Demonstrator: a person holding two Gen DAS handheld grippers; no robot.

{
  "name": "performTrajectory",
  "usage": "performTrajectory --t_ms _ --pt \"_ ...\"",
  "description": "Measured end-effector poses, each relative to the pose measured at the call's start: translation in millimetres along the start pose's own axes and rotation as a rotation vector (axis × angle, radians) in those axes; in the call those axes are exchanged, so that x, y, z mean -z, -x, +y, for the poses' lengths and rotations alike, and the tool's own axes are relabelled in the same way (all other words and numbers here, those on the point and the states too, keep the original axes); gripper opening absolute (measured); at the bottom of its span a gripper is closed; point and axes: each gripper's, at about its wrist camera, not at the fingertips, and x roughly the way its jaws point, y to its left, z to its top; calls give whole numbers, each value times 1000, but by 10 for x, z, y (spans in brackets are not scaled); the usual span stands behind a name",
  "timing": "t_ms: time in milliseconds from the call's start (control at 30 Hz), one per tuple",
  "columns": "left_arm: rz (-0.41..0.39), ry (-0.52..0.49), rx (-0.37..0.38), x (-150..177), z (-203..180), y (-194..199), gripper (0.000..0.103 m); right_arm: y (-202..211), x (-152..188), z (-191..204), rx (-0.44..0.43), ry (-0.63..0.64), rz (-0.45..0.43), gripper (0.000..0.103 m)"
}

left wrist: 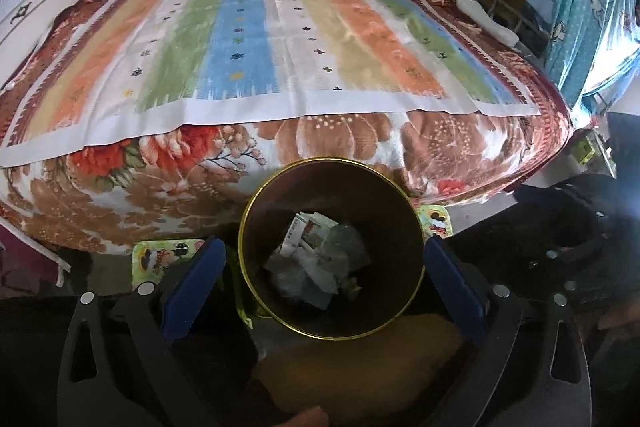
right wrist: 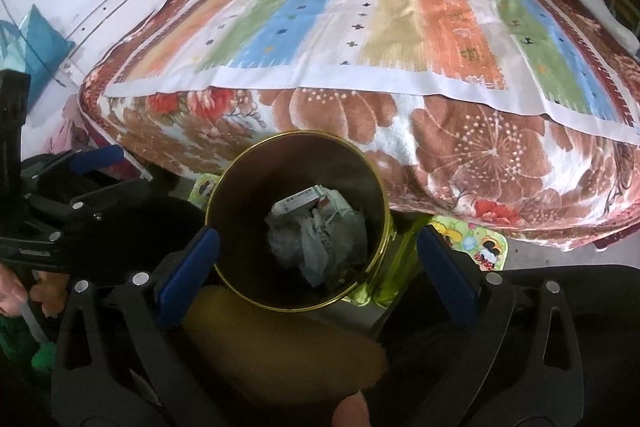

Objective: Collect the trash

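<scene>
I held both tongs released, left gripper (left wrist: 320, 269) and right gripper (right wrist: 318, 257), above the round, gold-rimmed bin (left wrist: 256, 291). Crumpled plastic and paper trash (left wrist: 320, 259) lay at its bottom, beside the floral blanket's (left wrist: 340, 143) front edge.

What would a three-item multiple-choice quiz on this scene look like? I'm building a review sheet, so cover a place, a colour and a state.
1. Where does the bin stand?
A. on the bed
B. on the floor at the foot of the bed
C. on a shelf

2. What colour is the bin's rim?
A. gold
B. red
C. white

3. How is the left tool?
A. shut on a wrapper
B. shut on the rim
C. open, holding nothing

Answers:
1 B, the bin sits below the flowered blanket hanging off the bed.
2 A, a gold ring edges the dark bin.
3 C, its blue fingers stand wide apart with only the trash far below.
</scene>
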Motion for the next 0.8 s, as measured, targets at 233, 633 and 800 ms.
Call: performTrajectory --t_ms 233,633,800 --pt "16 34 -23 21 48 -36 97 -18 37 50 -13 28 11 94" --pt "56 96 -22 9 127 -110 97 -54 22 39 -55 12 29 94" --pt "63 97 -13 10 128 -112 97 -71 26 36 -63 9 34 94"
